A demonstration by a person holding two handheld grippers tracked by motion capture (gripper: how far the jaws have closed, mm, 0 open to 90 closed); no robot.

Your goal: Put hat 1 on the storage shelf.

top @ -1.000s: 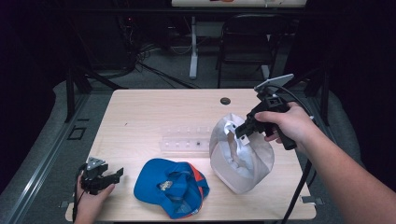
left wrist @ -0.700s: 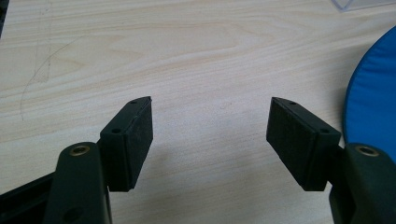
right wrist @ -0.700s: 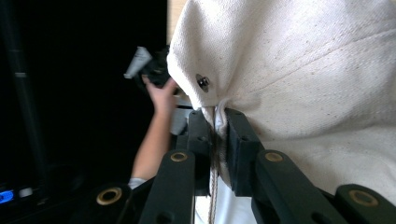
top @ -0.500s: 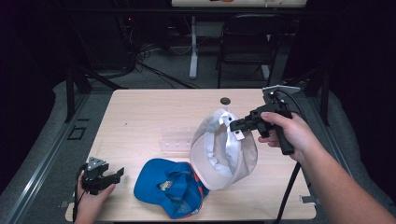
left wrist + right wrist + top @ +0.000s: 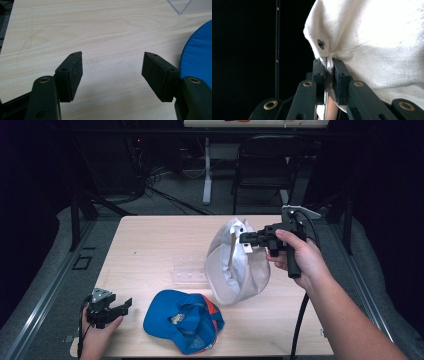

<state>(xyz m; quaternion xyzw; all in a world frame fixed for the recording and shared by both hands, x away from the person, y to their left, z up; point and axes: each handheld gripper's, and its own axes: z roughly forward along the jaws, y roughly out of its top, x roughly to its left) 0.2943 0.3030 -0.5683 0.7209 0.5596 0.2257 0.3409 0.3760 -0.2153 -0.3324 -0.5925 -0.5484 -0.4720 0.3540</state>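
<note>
A white cap hangs above the right half of the wooden table, its opening turned toward me. My right gripper is shut on the cap's edge; in the right gripper view the jaws pinch the white cloth at the gripper, just below a metal eyelet. A blue cap with orange trim lies upside down at the table's front middle. My left gripper rests at the front left corner, open and with nothing in it; in the left gripper view its pads stand wide apart above bare wood, the blue cap at right.
A clear plastic tray lies flat between the two caps; its corner shows in the left gripper view. A black chair and a table leg stand beyond the far edge. Dark floor surrounds the table.
The right gripper has carried the white cap up off the table and to the left, and the cap has turned so it hangs from the jaws. The left gripper has stayed put.
</note>
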